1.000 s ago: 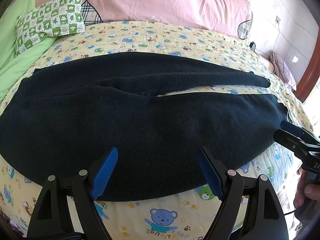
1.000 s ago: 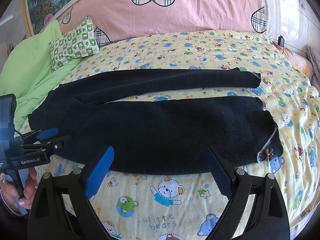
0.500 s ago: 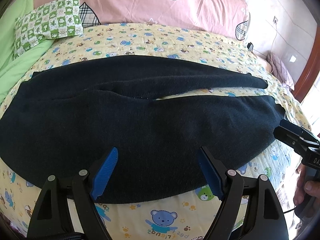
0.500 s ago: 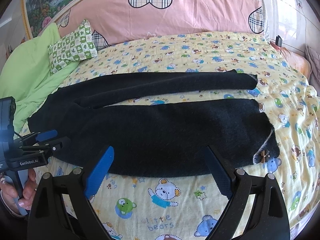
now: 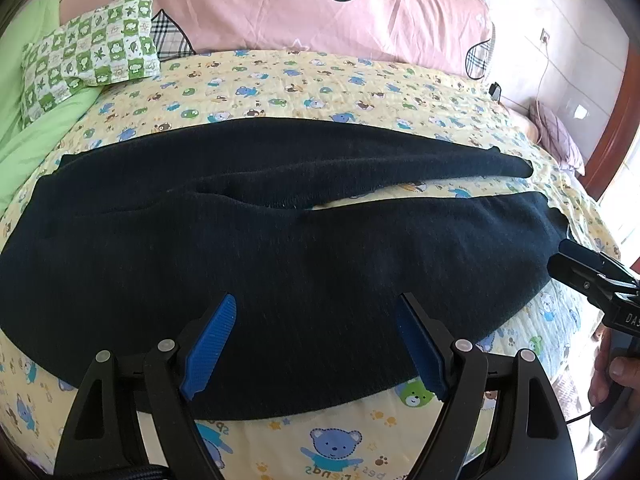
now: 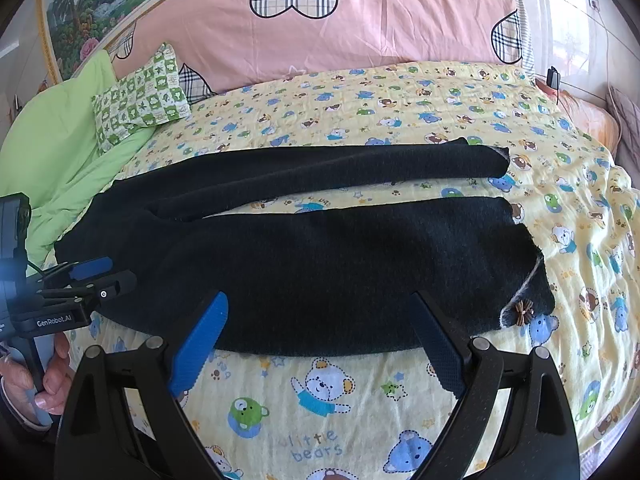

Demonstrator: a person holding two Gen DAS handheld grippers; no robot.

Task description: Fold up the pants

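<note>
Yellow bear-print bedding (image 6: 360, 392) covers the bed, with a long pink pillow (image 6: 360, 20) printed with plaid hearts along the head edge, a green-and-white checked cushion (image 6: 140, 96) near the head-left corner, and a green blanket (image 6: 60, 140) bunched at the left edge. Black pants (image 6: 340, 264) lie flat across the middle of the bed, lengthwise from left to right, with the two legs split apart; a strip of bedding shows between them toward the right side. The nearer leg ends near the right edge in a cuff bearing a small brown bow (image 6: 523, 312). The left gripper (image 5: 320, 344) hovers over the near edge of the pants with its blue pads (image 5: 208, 348) spread wide and nothing between them. The right gripper (image 6: 320, 340) also hangs wide apart over the near edge of the pants, holding nothing. In the right wrist view, the left gripper's fingers reach the pants' left end at the waist side, gripped by a hand (image 6: 44, 384) at the bed's near-left corner.
</note>
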